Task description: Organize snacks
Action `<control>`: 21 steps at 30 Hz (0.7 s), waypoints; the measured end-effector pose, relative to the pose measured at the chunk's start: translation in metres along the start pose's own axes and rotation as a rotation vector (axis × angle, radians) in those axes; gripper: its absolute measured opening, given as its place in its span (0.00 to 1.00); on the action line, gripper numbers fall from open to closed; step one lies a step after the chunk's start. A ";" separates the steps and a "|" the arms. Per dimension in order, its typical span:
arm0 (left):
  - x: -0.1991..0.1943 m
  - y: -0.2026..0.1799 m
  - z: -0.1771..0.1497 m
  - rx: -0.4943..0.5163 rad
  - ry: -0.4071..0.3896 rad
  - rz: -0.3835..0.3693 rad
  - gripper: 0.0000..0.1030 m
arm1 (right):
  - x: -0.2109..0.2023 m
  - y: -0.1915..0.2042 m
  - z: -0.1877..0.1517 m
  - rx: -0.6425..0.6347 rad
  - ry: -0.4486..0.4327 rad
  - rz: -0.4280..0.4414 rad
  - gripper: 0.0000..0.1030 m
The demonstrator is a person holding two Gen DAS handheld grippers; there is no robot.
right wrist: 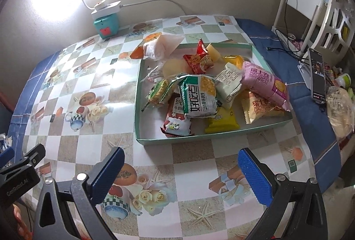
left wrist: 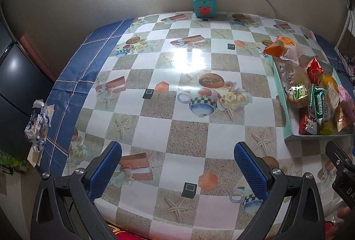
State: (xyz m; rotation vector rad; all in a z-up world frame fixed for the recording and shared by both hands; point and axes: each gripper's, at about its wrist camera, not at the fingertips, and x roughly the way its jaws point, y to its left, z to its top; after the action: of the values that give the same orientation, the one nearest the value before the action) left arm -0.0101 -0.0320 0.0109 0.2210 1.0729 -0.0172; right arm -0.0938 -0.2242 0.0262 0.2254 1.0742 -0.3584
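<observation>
A shallow green tray (right wrist: 177,141) piled with bright wrapped snacks, a green-and-white corn packet (right wrist: 197,95) on top, fills the centre right of the right wrist view, while the left gripper (left wrist: 177,171) and right gripper (right wrist: 180,175) hover over the checked tablecloth (left wrist: 188,133), jaws wide apart and empty.

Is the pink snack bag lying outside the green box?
No, the pink snack bag lies inside the green box, resting on top of other snack packets near the box's right side.
</observation>
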 end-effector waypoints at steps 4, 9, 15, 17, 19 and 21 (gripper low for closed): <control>0.005 -0.001 0.001 0.009 0.009 0.004 0.98 | 0.003 0.003 0.000 -0.014 0.007 0.012 1.00; 0.010 0.001 0.003 0.013 0.021 -0.009 0.98 | 0.006 0.008 0.000 -0.036 0.010 0.021 1.00; 0.013 0.005 0.004 0.005 0.026 -0.014 0.98 | 0.007 0.011 0.001 -0.055 0.010 0.030 1.00; 0.014 0.006 0.005 0.004 0.029 -0.016 0.98 | 0.007 0.012 0.001 -0.061 0.011 0.032 1.00; 0.015 0.006 0.005 0.005 0.030 -0.017 0.98 | 0.008 0.012 0.002 -0.064 0.011 0.034 1.00; 0.015 0.006 0.005 0.006 0.031 -0.017 0.98 | 0.008 0.013 0.001 -0.062 0.011 0.034 1.00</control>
State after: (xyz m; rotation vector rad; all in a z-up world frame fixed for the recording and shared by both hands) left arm 0.0017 -0.0253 0.0014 0.2184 1.1053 -0.0321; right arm -0.0842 -0.2142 0.0200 0.1903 1.0897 -0.2928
